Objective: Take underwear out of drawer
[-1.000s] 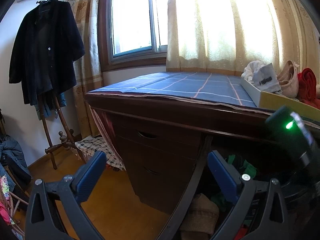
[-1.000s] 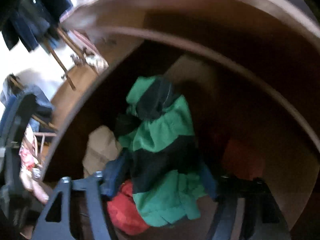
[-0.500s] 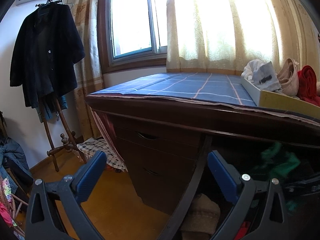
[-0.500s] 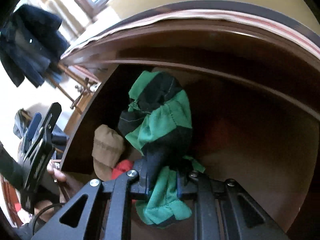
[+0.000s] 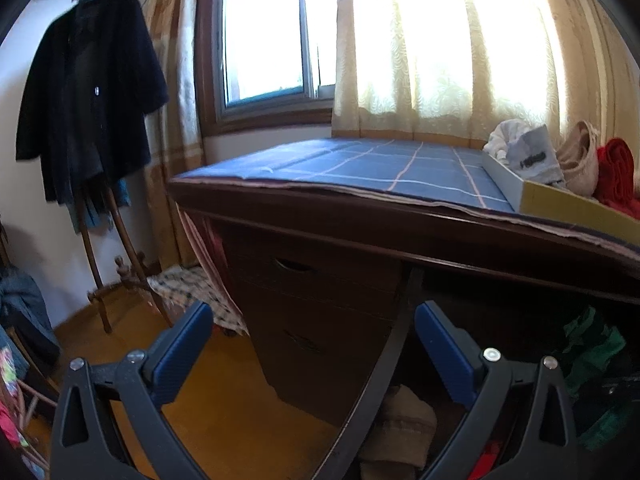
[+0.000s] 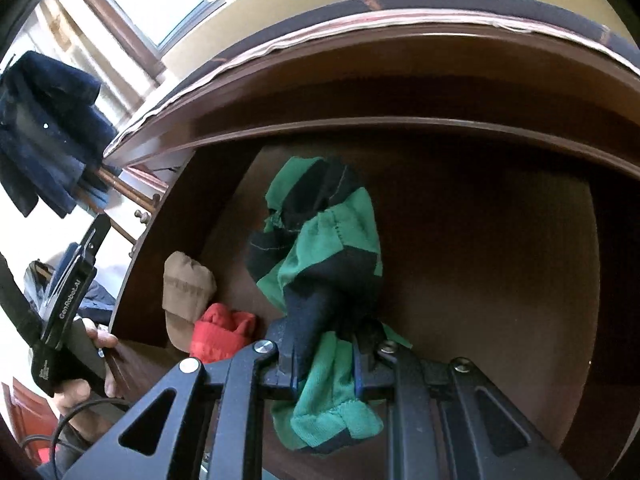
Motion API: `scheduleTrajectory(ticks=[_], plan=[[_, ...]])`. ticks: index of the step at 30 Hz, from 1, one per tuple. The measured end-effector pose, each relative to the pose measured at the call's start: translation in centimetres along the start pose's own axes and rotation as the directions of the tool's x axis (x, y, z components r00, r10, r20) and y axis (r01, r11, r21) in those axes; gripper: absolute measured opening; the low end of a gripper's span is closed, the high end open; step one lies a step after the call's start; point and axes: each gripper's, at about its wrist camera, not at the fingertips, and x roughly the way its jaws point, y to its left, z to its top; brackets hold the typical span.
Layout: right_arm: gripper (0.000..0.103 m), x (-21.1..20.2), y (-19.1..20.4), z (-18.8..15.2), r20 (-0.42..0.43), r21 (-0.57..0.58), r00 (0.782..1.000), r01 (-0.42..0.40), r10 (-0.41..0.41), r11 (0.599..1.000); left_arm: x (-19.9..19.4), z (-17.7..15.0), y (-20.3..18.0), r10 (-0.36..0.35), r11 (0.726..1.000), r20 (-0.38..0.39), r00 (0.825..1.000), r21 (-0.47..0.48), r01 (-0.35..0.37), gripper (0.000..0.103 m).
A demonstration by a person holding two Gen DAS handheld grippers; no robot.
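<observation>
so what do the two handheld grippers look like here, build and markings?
Left gripper: black triangulated frame, silver screws, blue finger pads. From the right wrist view its black body carries white "GenRobot.AI" lettering and a black cable. Right gripper: same black frame, silver screws.

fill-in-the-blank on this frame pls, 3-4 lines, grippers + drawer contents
1. The right gripper is shut on the green and ____ underwear.
2. The left gripper holds nothing; its jaws stand ____.
3. In the drawer, a tan sock lies beside a ____ garment.
4. The tray sits on the ____ checked cloth covering the desk.

Missing words: black; open; red; blue
</observation>
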Motion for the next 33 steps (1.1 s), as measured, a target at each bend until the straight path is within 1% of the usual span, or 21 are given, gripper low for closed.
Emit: scheduleTrajectory(ticks=[2, 7, 9, 11, 13, 17, 20, 22, 24, 27, 29, 31, 33], plan=[[0.02, -0.5, -0.1, -0.3, 0.016, -0.003, 1.0, -0.005, 0.005, 1.0, 0.2, 0.1, 0.2, -0.001, 1.0, -0.011, 1.0, -0.017, 0.001, 0.103], [0.02, -1.2, -0.3, -0.3, 0.03, -0.014, 0.999, -0.021, 0.022, 1.0, 0.1, -0.1, -0.2, 0.024, 1.0, 0.004, 1.0, -0.004, -0.024, 0.103], [0.02, -1.2, -0.6, -0.3, 0.024, -0.007, 0.999, -0.048, 0.048, 0.999, -0.1, -0.1, 0.3, 0.032, 0.999, 0.007, 0.999, -0.04, -0.032, 0.103], [0.02, -1.3, -0.8, -0.2, 0.033, 0.007, 0.997, -0.077, 0.076, 0.997, -0.1, -0.1, 1.3, 0.037, 0.993, 0.004, 0.999, -0.109, -0.036, 0.103], [0.02, -1.7, -0.9, -0.2, 0.052, 0.015, 0.995, -0.087, 0.086, 0.996, 0.1, 0.0, 1.8, 0.031, 0.99, -0.008, 0.999, -0.139, -0.032, 0.103], [0.02, -2.3, -0.6, -0.3, 0.083, -0.001, 0.993, -0.082, 0.082, 0.997, 0.2, 0.1, 2.3, 0.038, 0.984, -0.026, 0.999, -0.17, -0.042, 0.103], [0.02, -2.4, -0.8, -0.4, 0.088, 0.003, 0.993, -0.085, 0.084, 0.996, 0.4, 0.1, 2.5, 0.07, 0.986, -0.062, 0.996, -0.15, -0.079, 0.103], [0.02, -2.4, -1.0, -0.4, 0.089, 0.008, 0.992, -0.094, 0.093, 0.996, 0.1, 0.2, 2.6, 0.103, 0.985, -0.047, 0.994, -0.132, -0.109, 0.103], [0.02, -2.4, -1.0, -0.4, 0.089, 0.007, 0.991, -0.1, 0.099, 0.995, -0.2, 0.6, 2.5, 0.12, 0.986, -0.031, 0.992, -0.115, -0.122, 0.103], [0.02, -2.2, -1.0, -0.2, 0.08, 0.005, 0.991, -0.107, 0.106, 0.994, -0.4, 1.4, 1.5, 0.125, 0.99, -0.009, 0.992, -0.068, -0.125, 0.103], [0.02, -2.1, -1.0, -0.2, 0.072, 0.01, 0.991, -0.115, 0.114, 0.993, -0.3, 1.7, 0.5, 0.115, 0.993, 0.001, 0.993, -0.026, -0.115, 0.103], [0.02, -2.0, -1.2, -0.1, 0.068, 0.018, 0.99, -0.121, 0.12, 0.992, 0.0, 1.7, -0.3, 0.098, 0.995, -0.013, 0.995, 0.016, -0.097, 0.103], [0.02, -2.2, -1.4, -0.2, 0.076, 0.023, 0.989, -0.127, 0.124, 0.992, 0.3, 1.6, -1.0, 0.105, 0.993, -0.029, 0.994, 0.054, -0.104, 0.103]])
